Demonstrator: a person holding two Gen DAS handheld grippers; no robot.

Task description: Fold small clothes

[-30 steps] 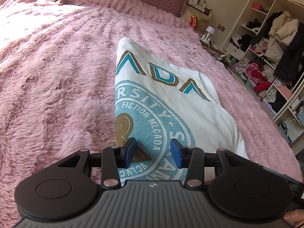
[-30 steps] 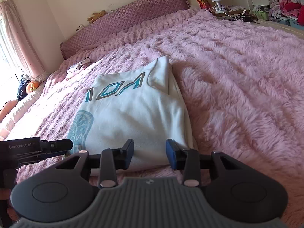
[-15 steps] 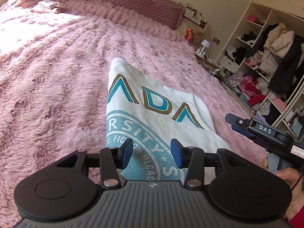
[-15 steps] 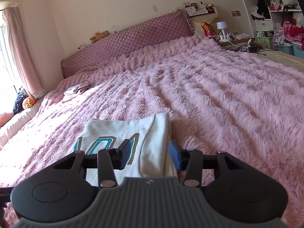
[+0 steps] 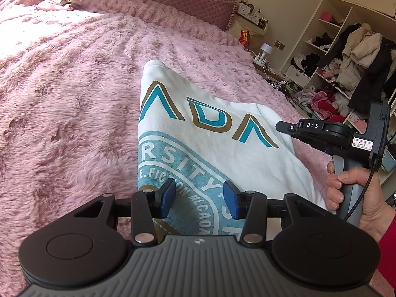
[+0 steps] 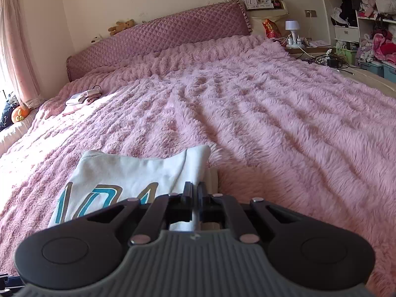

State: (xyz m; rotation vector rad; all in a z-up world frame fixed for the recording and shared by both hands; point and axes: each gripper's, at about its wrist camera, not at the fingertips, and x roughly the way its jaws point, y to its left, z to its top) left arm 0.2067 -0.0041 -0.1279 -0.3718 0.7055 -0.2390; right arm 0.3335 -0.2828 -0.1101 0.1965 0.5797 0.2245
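Observation:
A white shirt (image 5: 210,128) with a teal round print and teal-and-gold letters lies folded lengthwise on the pink furry blanket (image 5: 74,86). My left gripper (image 5: 199,199) hovers open over the print at the shirt's near end, with nothing between its blue pads. In the right wrist view, my right gripper (image 6: 195,195) is shut on the white shirt (image 6: 128,170), pinching its layered edge close to the far right corner. In the left wrist view the right gripper (image 5: 281,125) reaches the shirt's right edge, held by a hand (image 5: 351,188).
A small pile of light clothes (image 6: 83,97) lies far off near the quilted headboard (image 6: 160,34). A bedside table with a lamp (image 6: 293,31) and open shelves full of clothes (image 5: 346,61) stand past the bed's right side. Wide pink blanket stretches left and ahead.
My right gripper travelled along the shirt's right side toward its far corner and shut on the edge. It and the hand came into the left wrist view. The left gripper stayed put.

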